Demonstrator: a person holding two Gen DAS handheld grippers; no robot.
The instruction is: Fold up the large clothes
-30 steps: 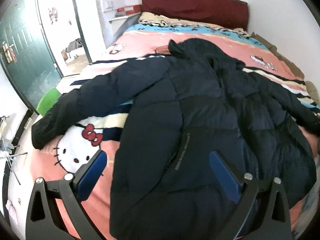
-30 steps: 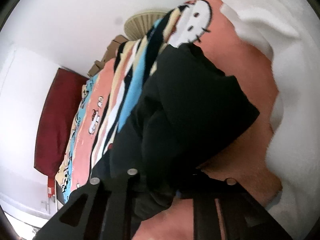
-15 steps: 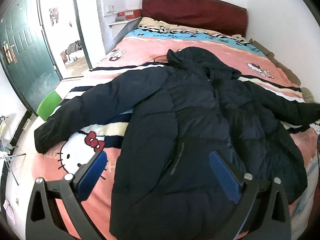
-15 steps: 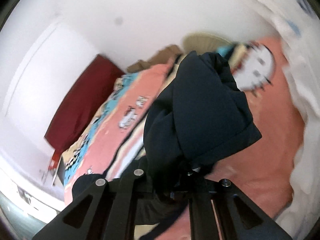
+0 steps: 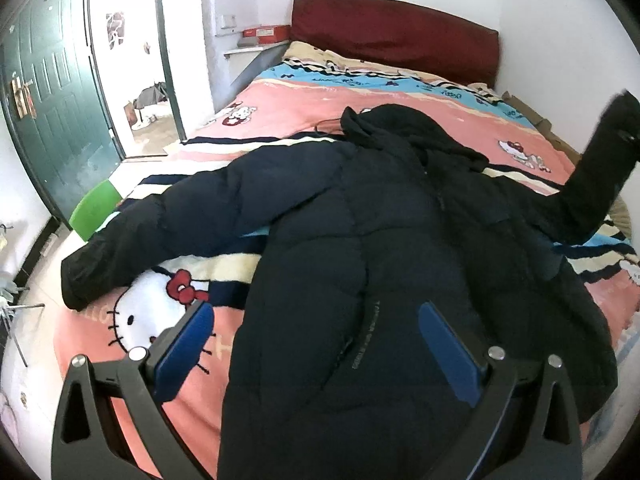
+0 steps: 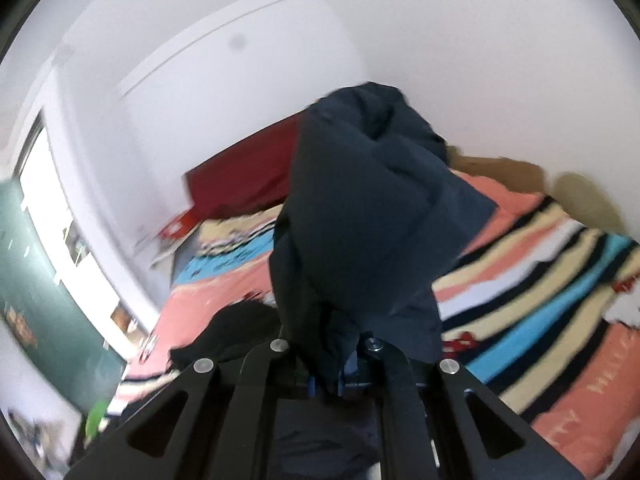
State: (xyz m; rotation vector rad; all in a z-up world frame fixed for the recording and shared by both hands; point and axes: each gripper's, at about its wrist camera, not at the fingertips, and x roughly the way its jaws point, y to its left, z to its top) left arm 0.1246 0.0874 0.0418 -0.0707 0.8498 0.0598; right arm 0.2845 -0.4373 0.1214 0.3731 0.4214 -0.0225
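Note:
A large dark navy puffer jacket (image 5: pixel 360 272) lies spread face up on the bed, hood toward the headboard. Its left sleeve (image 5: pixel 168 232) stretches flat toward the bed's left edge. The other sleeve (image 5: pixel 596 168) is lifted off the bed at the right. In the right wrist view that sleeve's cuff (image 6: pixel 360 216) bunches up in front of the camera, and my right gripper (image 6: pixel 340 372) is shut on it. My left gripper (image 5: pixel 316 344) hovers open over the jacket's lower front, its blue pads apart with nothing between them.
The bed has a pink striped cartoon-cat blanket (image 5: pixel 280 120) and a dark red headboard (image 5: pixel 392 36) against the far wall. A green door (image 5: pixel 52 120) and an open doorway stand at the left, with a green chair (image 5: pixel 94 208) beside the bed. White wall runs along the right.
My right gripper has risen and rolled with the sleeve cuff in it, so the sleeve now stands up off the bed at the right. The left gripper has hardly moved.

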